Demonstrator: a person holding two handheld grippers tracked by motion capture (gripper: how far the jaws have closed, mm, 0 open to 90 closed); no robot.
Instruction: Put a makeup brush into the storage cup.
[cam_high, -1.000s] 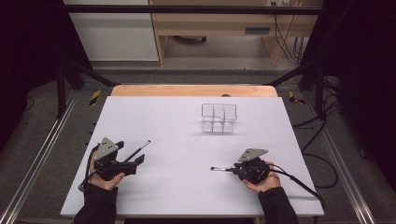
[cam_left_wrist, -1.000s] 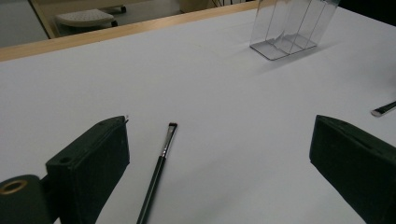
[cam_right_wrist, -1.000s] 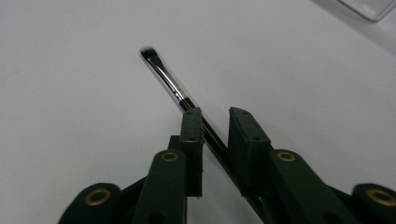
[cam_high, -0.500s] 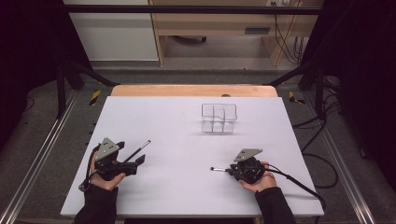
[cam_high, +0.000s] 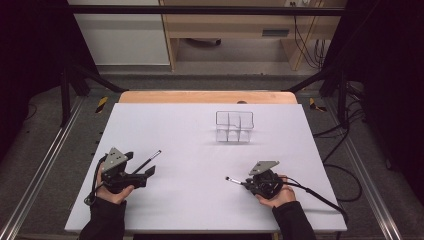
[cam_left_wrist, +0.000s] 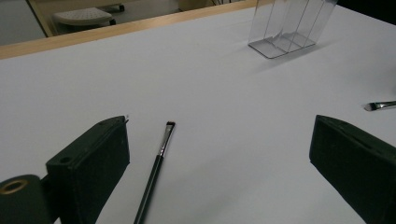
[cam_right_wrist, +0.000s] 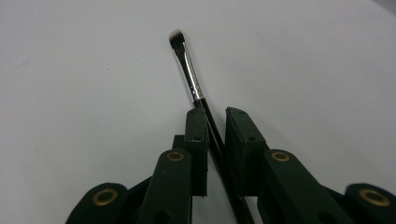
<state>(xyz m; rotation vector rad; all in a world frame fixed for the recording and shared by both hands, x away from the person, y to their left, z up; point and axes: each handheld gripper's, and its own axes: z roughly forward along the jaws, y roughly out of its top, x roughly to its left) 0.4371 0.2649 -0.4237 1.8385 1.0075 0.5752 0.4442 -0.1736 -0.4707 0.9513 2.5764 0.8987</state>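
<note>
A thin black make-up brush (cam_left_wrist: 159, 158) lies flat on the white table between the wide-apart jaws of my left gripper (cam_left_wrist: 219, 126), touched by neither. From above, this open left gripper (cam_high: 140, 164) sits at the front left with the brush (cam_high: 149, 161) pointing up and right. My right gripper (cam_right_wrist: 217, 112) is at the front right (cam_high: 245, 182). Its jaws have just been closing and now pinch the handle of a second brush (cam_right_wrist: 189, 74), whose pale bristle tip (cam_high: 228, 178) sticks out leftward, low over the table.
A clear plastic organiser (cam_high: 234, 126) with upright compartments stands behind the middle of the table, also ahead of the left gripper (cam_left_wrist: 292, 25). The table's wooden far edge (cam_high: 200, 96) lies behind it. Cables trail off the right side (cam_high: 320, 197).
The right gripper has edged slightly left along its brush. The left hand and its brush have stayed put.
</note>
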